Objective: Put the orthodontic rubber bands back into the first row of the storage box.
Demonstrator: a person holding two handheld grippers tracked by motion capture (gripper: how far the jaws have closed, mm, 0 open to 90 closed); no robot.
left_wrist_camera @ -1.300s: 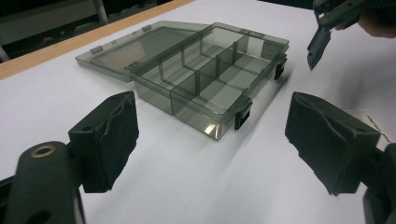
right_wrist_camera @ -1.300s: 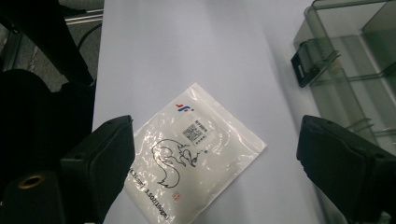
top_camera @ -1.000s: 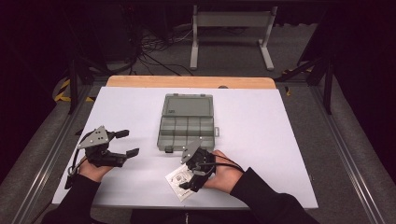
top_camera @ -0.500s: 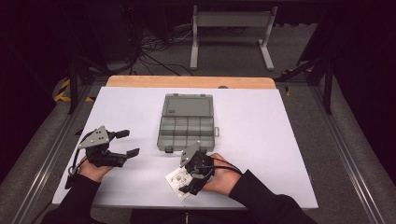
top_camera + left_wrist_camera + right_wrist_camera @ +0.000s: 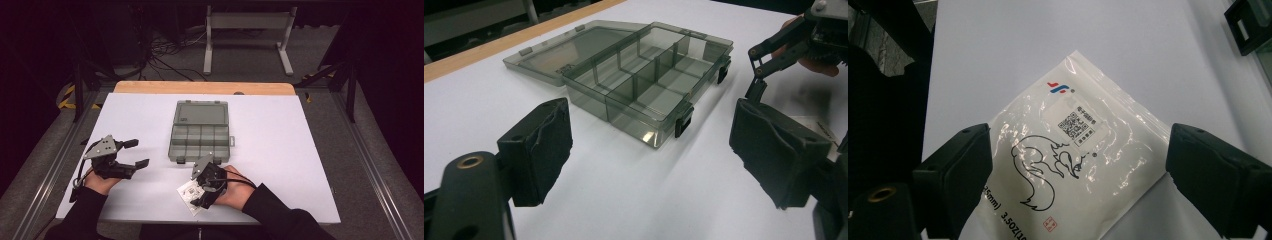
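Sitting mid-table, the box (image 5: pixel 200 132) has its lid flat open and compartments bare, left gripper (image 5: pixel 134 153) spread, right gripper (image 5: pixel 196 196) spread over a bag (image 5: pixel 1073 165) by the near edge.

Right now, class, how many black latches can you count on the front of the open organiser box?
2. One latch sits at the near front corner of the organiser box; the other latch sits at the far front corner, nearer the right gripper.

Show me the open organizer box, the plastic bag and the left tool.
organizer box (image 5: pixel 200 140), high view, compartment tray.
plastic bag (image 5: pixel 1073 165), right gripper view, printed face.
left tool (image 5: pixel 135 153), high view, between its open tips.
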